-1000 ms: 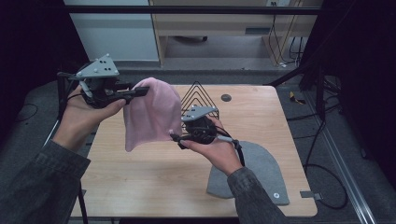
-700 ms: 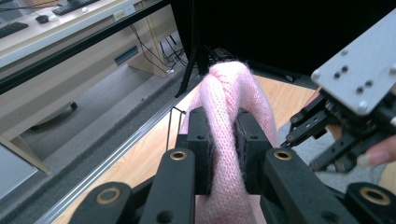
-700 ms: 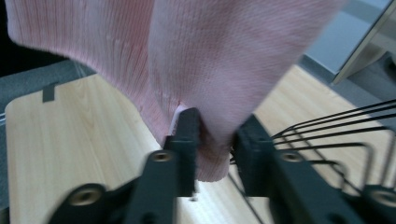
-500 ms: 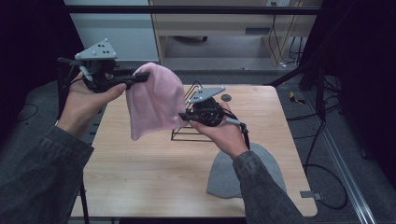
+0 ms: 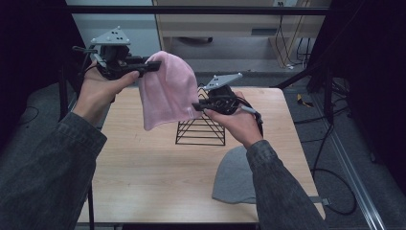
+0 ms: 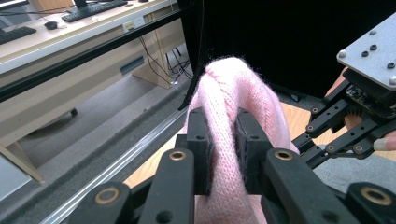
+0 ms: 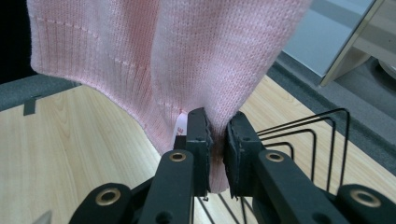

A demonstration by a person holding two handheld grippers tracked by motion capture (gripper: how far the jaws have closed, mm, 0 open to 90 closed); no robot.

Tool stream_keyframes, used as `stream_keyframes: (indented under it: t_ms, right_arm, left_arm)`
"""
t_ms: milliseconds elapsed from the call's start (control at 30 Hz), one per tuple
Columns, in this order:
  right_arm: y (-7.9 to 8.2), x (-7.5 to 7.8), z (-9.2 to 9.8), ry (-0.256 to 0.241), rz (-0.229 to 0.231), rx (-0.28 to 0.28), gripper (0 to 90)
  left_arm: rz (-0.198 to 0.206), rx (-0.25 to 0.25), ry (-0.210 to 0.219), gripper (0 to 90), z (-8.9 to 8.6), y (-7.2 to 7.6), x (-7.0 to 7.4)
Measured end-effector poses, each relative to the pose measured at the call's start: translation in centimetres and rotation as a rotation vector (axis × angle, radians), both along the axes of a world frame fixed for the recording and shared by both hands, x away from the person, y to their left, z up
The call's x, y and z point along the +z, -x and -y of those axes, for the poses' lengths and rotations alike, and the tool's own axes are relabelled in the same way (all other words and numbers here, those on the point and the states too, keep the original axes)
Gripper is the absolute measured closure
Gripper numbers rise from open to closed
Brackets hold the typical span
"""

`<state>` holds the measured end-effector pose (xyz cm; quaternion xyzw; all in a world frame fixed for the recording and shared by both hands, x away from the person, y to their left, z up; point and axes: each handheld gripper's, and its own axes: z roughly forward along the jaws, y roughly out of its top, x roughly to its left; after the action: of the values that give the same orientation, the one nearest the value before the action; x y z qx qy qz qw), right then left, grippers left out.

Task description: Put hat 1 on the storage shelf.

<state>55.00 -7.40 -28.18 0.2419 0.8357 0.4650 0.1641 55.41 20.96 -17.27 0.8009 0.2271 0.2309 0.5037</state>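
Observation:
A pink knitted hat point(image 5: 167, 91) hangs in the air above the far part of the wooden table point(image 5: 143, 172). My left gripper point(image 5: 152, 65) is shut on its crown at the upper left; in the left gripper view the knit point(image 6: 233, 116) is pinched between the jaws point(image 6: 223, 154). My right gripper point(image 5: 197, 107) is shut on the ribbed hem at the hat's lower right; the right gripper view has the hem point(image 7: 140, 60) clamped at the pads point(image 7: 215, 154). A black wire rack point(image 5: 201, 132) stands on the table just below the hat.
A grey hat point(image 5: 234, 177) lies flat on the table near its front right, partly under the right forearm. The black rack wires point(image 7: 317, 140) rise right of my right gripper. A desk and cables stand beyond the table's far edge.
Both grippers have lifted the pink hat off the table, up and away. The right gripper has moved up and right, and the rack now stands uncovered below the hat.

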Motion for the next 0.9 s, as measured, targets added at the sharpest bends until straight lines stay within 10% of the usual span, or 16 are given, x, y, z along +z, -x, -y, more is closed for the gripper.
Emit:
stream_keyframes:
  t_ms: [900]
  right_arm:
    - [-3.4, -0.4, 3.0, -0.02, -0.006, -0.068, 81.9]
  left_arm:
    - [0.007, -0.039, 0.021, 77.9, 3.4, -4.5, -0.6]
